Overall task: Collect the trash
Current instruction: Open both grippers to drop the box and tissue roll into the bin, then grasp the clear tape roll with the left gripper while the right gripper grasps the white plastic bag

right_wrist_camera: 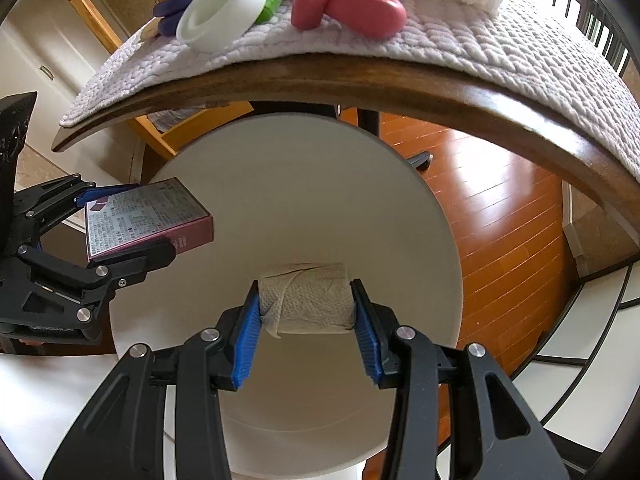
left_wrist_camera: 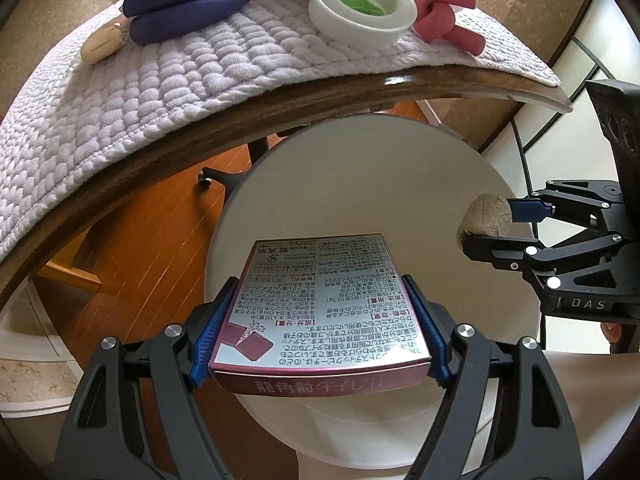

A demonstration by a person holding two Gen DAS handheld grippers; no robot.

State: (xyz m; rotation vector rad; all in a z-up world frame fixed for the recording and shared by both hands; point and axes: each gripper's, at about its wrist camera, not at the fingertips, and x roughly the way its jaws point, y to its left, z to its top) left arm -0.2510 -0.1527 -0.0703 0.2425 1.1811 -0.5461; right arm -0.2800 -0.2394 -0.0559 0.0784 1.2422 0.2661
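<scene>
A: Where do the two pieces of trash sit right now?

B: Both hang over the round white plastic bin (right_wrist_camera: 304, 184), which stands on the wood floor just below the counter edge (left_wrist_camera: 248, 112). The left tongs (left_wrist_camera: 320, 316) pinch the flat pink-and-silver printed cardboard box (left_wrist_camera: 320, 300) across its width, blue pads pressed on the two long side faces. The right tongs (right_wrist_camera: 306, 320) are drawn close together on the crumpled beige paper-towel wad (right_wrist_camera: 306, 300), one pad at each end.

A: How will they handle?

B: By the look of it the box is light and fairly stiff, likely empty — its side walls could buckle if squeezed harder, and the glossy faces may slide on the pads. The hold near its rear half seems sound, though most of the length juts forward, so it could tip. The wad is soft and nearly weightless; it gives under the pads, and a loose flap at its lower left might cling when let go.

A: And the rest?

B: On the quilted lavender cloth (left_wrist_camera: 120, 112) over the counter lie a white tape roll (left_wrist_camera: 360, 12), a pink knotted foam tube (left_wrist_camera: 444, 16) and a purple looped foam tube (left_wrist_camera: 184, 4) — well apart from the bin. Nothing shows inside the bin yet.
</scene>
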